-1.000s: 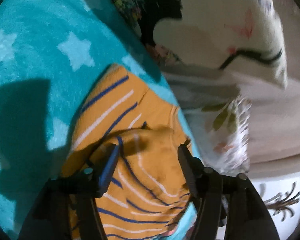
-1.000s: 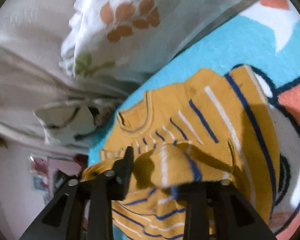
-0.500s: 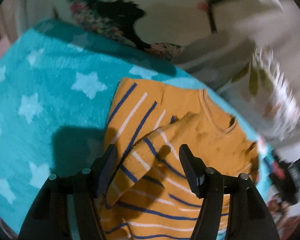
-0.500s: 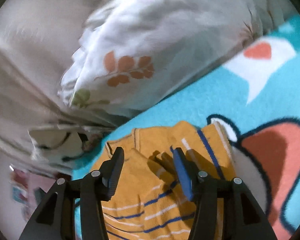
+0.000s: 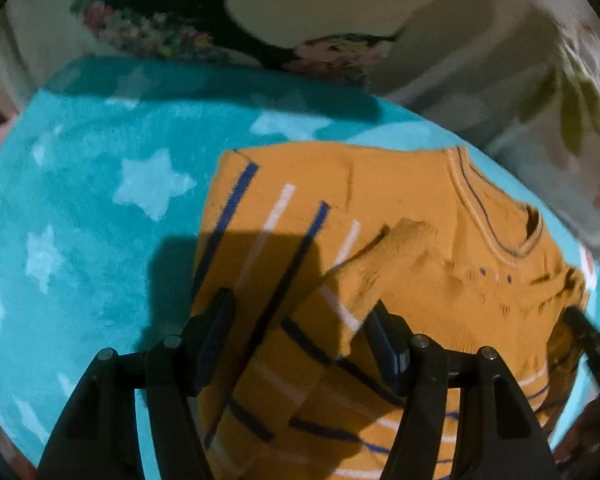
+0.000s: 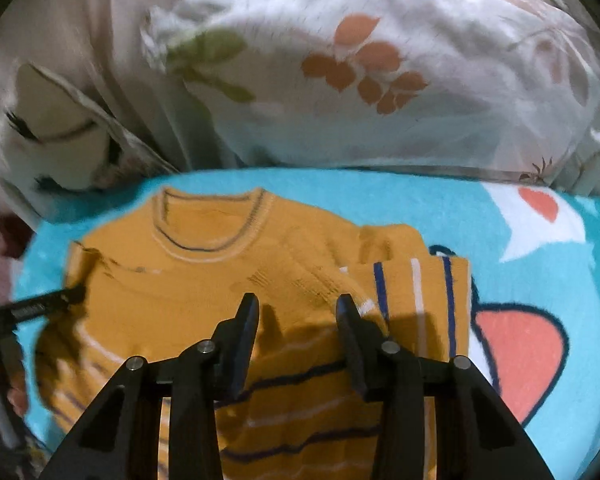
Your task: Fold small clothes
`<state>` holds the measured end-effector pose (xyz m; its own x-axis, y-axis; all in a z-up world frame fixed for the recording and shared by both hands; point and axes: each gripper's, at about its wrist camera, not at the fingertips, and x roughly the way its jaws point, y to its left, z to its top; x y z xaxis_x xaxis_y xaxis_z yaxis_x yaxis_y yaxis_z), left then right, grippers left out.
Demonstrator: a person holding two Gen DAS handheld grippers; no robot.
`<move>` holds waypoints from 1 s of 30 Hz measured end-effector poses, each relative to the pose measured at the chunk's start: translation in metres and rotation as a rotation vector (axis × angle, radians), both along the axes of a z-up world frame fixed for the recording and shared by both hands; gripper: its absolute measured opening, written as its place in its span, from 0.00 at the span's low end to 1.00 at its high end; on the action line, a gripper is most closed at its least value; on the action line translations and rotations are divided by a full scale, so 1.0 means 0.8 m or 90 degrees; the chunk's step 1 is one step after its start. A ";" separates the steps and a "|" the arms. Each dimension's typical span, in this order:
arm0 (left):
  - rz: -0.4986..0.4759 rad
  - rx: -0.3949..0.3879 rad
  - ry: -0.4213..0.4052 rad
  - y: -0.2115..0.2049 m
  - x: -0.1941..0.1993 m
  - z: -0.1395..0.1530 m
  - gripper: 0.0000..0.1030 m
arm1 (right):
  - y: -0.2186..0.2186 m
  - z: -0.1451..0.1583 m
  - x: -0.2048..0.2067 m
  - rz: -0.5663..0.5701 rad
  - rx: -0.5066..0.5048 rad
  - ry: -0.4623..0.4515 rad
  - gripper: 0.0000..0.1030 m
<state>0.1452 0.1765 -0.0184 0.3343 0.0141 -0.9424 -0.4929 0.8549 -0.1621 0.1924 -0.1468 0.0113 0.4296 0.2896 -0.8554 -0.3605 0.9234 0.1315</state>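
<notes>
The sweater (image 6: 204, 292) lies flat on the blanket (image 6: 452, 208), collar (image 6: 212, 224) toward the pillows (image 6: 380, 80), hem running back under both grippers, so its long axis points away from them. The left gripper (image 5: 300, 320) hangs spread over one side, where a sleeve (image 5: 364, 280) lies folded across the body, holding nothing. The right gripper (image 6: 296, 312) is likewise spread and empty over the other folded sleeve (image 6: 340, 280). Each is about equally near its own side. My guess is the next fold brings hem to collar, so both would reach back toward the hem, which is mostly out of view
</notes>
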 end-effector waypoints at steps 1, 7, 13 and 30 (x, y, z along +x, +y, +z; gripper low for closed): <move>0.002 -0.001 0.000 0.002 0.001 0.001 0.62 | 0.003 -0.006 0.004 -0.003 -0.012 0.006 0.43; 0.000 -0.021 -0.008 0.014 -0.001 0.004 0.62 | 0.011 -0.025 0.019 -0.019 -0.032 0.023 0.42; 0.002 -0.024 -0.026 0.028 -0.033 0.031 0.62 | 0.017 -0.026 0.023 -0.017 -0.052 0.020 0.46; -0.086 0.050 0.007 -0.019 -0.144 0.014 0.63 | -0.060 0.026 -0.068 -0.086 0.078 -0.010 0.48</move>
